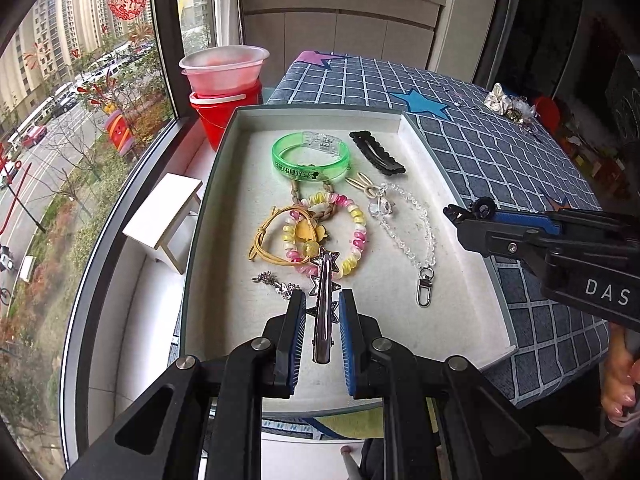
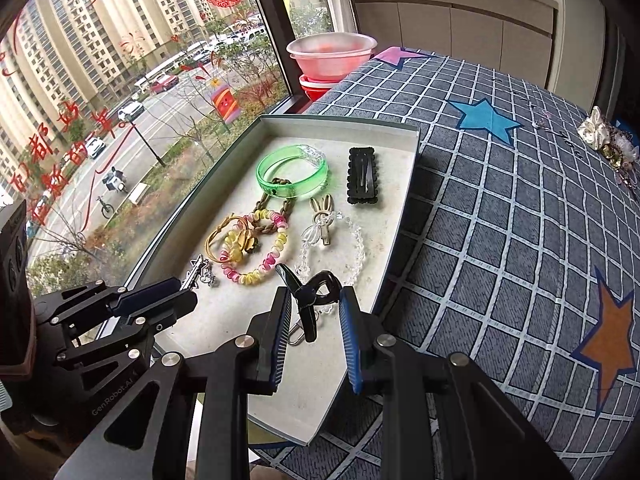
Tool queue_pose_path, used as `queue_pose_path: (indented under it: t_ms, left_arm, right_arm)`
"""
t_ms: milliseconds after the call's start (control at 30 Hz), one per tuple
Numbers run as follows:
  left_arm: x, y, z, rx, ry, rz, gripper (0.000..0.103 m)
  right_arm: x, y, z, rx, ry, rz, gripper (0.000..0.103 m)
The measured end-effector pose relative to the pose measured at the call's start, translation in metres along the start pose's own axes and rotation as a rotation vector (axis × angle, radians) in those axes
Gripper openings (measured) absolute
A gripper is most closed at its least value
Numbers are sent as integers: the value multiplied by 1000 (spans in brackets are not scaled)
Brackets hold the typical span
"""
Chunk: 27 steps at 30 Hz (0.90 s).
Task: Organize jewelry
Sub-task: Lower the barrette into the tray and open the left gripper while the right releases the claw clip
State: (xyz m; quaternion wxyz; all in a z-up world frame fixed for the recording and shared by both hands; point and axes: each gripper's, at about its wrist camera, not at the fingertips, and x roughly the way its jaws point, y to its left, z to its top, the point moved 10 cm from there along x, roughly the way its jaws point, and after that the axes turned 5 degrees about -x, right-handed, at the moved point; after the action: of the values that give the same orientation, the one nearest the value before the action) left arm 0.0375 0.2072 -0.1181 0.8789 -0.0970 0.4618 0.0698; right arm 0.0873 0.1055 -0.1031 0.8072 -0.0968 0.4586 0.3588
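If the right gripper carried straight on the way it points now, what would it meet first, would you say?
Probably the clear bead chain lying on the tray floor just beyond the black claw clip that the right gripper holds; depth is hard to judge.

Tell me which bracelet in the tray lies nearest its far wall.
The translucent green bangle: it sits closest to the tray's far wall, beyond the beaded ones.

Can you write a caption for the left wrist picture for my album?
Left hand-held gripper holding a silver star hair clip over a tray of bracelets.
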Motion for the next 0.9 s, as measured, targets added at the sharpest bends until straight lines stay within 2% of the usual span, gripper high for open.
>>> queue_pose_path:
  t_ms: [400,900]
  left_arm:
    - [18,3,1,-7,36,6,24]
    - [33,-8,-2,31,87,-7,24]
  right_arm:
    - [18,-2,7,-8,47,17,27]
    - [46,2,6,-41,124,15,27]
